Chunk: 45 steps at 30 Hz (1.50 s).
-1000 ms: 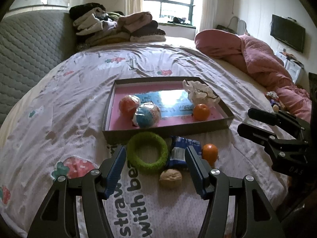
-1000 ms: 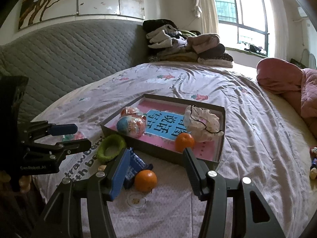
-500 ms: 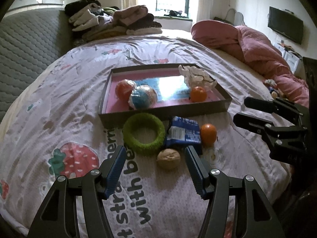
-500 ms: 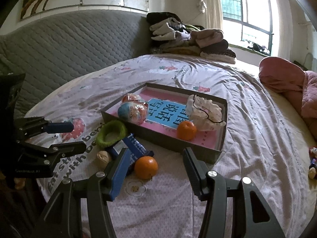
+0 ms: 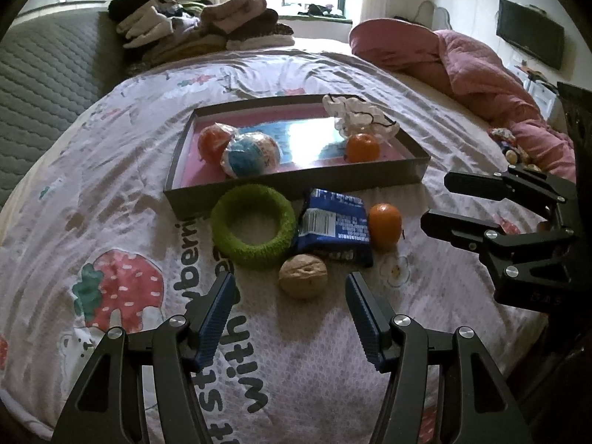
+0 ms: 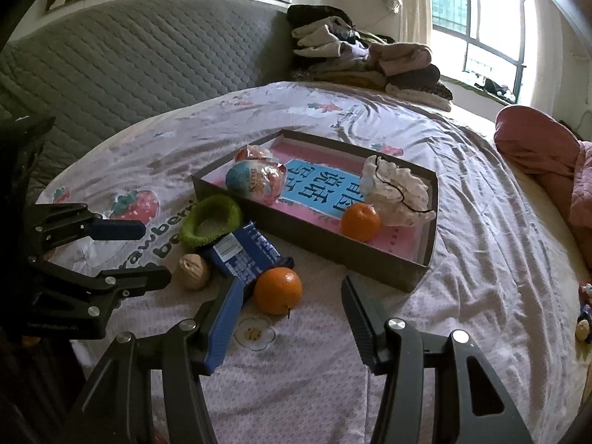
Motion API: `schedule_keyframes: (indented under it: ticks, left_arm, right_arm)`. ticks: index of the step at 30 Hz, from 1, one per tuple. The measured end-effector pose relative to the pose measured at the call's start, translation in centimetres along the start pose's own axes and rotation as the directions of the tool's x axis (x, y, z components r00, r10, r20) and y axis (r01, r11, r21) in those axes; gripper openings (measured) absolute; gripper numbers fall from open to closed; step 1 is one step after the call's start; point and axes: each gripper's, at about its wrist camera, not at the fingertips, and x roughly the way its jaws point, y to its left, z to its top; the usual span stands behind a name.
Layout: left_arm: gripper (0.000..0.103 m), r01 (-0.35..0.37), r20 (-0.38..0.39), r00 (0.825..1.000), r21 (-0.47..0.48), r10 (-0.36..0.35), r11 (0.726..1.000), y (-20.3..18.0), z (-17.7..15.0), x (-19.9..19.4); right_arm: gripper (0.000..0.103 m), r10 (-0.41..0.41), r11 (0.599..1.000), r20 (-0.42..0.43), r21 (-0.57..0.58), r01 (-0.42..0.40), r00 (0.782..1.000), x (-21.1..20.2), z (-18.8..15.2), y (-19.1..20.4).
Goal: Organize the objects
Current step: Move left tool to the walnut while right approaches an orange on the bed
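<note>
Home bedroom: bed with strawberry-print sheet, quilted headboard, folded clothes, pink duvet, wall television, window.

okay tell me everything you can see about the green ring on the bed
The green ring is a thick fuzzy loop, like knitted yarn or towelling, lime green with an open middle showing the bedsheet. It lies flat just outside the near wall of the shallow box, apparently against it. The blue snack packet lies at its right edge; the walnut sits apart, nearer the camera.
</note>
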Motion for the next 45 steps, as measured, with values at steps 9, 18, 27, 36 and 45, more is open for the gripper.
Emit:
schedule_keyframes:
  ticks: [9,18,27,36,45]
  left_arm:
    - [0.063,0.019,-0.041,0.999,-0.002,-0.019,1.000,-0.1,-0.4,1.0]
    - [0.063,0.025,-0.069,0.997,-0.012,-0.026,1.000,-0.2,-0.7,1.8]
    - [0.063,0.024,-0.081,0.996,-0.033,-0.026,0.999,0.1,-0.9,2.7]
    - [0.063,0.038,-0.089,0.995,-0.051,-0.042,0.998,0.4,-0.9,3.6]
    - [0.063,0.047,-0.075,0.996,-0.067,-0.052,0.997,0.6,-0.5,4.1]
  right_arm:
    - [0.055,-0.002,1.000,-0.060,-0.025,0.001,0.998,1.3,-0.5,0.5]
    - [0.055,-0.006,0.999,-0.083,-0.032,0.004,0.996,1.8,-0.9,0.5]
    - [0.055,-0.013,0.999,-0.111,-0.039,0.009,0.994,3.0,-1.3,0.5]
    - [0.055,-0.028,0.999,-0.121,-0.035,0.024,0.992,4.4,-1.4,0.0]
    - [0.055,-0.022,0.998,-0.127,-0.059,0.015,0.992,5.7,-1.2,0.4]
